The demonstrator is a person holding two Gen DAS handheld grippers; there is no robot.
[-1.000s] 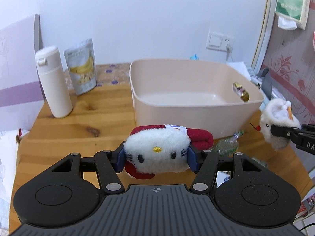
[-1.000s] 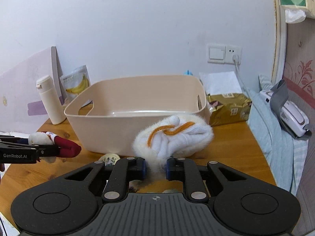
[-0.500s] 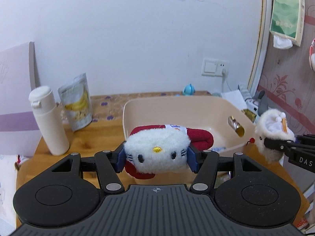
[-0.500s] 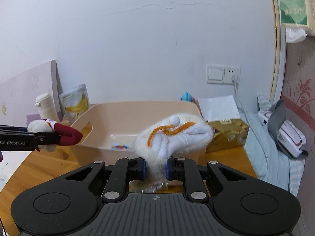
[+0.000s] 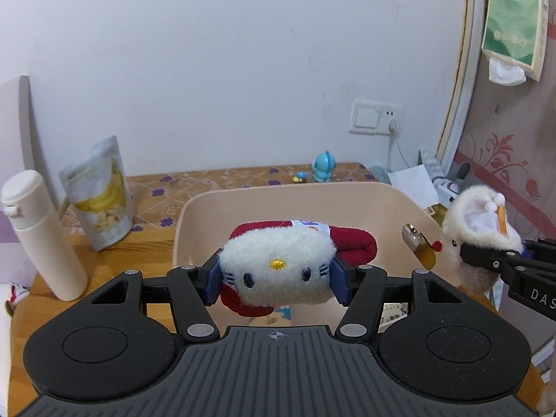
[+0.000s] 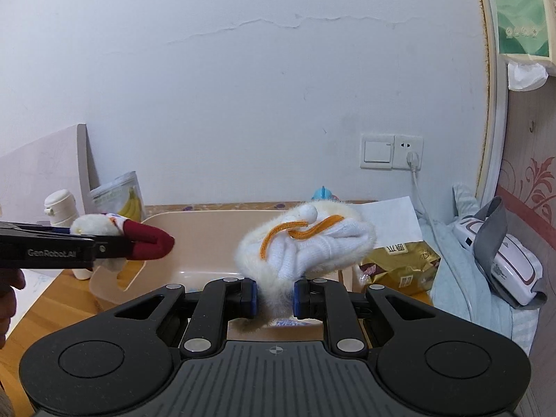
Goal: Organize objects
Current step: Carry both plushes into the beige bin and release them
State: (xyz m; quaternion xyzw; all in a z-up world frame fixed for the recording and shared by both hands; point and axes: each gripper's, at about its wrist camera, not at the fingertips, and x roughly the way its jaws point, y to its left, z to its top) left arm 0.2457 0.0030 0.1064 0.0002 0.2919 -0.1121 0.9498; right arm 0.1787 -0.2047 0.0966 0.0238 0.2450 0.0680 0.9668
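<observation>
Since a second ago both tools rose: beige bin point(image 5: 399, 205) sits lower in view, its inside showing.

Left tool point(image 5: 276, 278) pinching cat plush point(image 5: 278, 271), right tool point(image 6: 274, 293) pinching white plush point(image 6: 312, 243), both above bin.

Count: two plush toys, one bin, one white bottle point(image 5: 38, 232), one banana pouch point(image 5: 100, 194) on bench point(image 5: 139, 253).

We see our left gripper point(image 5: 276, 279) as matte black plastic with blue pads point(image 5: 212, 283), silver screws and a ribbed base bearing a small crosshair mark. Our right gripper point(image 6: 275, 297) is built the same — white lettering runs along each one's side.
</observation>
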